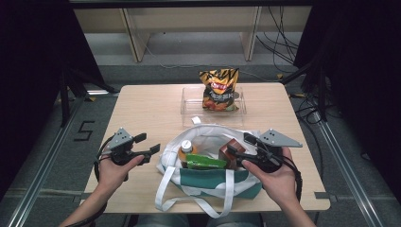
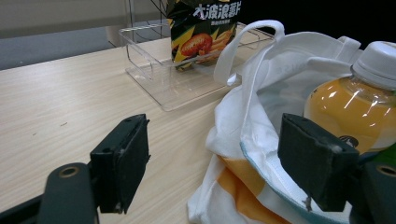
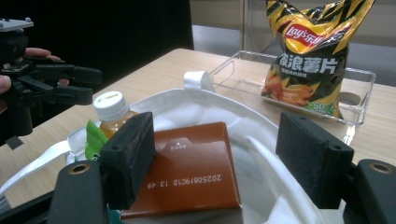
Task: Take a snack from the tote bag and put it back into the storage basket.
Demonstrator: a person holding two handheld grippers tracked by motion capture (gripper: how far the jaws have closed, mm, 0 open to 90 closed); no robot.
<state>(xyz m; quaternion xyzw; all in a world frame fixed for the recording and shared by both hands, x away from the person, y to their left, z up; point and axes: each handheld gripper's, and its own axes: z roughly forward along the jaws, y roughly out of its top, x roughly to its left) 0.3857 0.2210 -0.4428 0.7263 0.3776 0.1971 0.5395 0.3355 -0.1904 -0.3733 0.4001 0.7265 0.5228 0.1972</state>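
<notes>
A white and teal tote bag (image 1: 208,184) lies open at the table's front middle. Inside it are an orange juice bottle (image 1: 187,150) with a white cap, a green packet (image 1: 204,163) and a brown box (image 1: 231,150). My right gripper (image 1: 240,144) hangs over the bag's right side. In the right gripper view its jaws (image 3: 219,158) stand wide, with the brown box (image 3: 191,172) below and between them; the right pad is clear of it. My left gripper (image 1: 147,144) is open just left of the bag, with the bag's rim (image 2: 243,121) and the bottle (image 2: 345,107) ahead of it.
A bag of crisps (image 1: 219,90) stands upright in a clear plastic tray (image 1: 189,106) at the back middle of the wooden table (image 1: 142,109). The tote's white handles (image 1: 165,198) drape toward the front edge. Cables and wooden legs lie on the floor beyond.
</notes>
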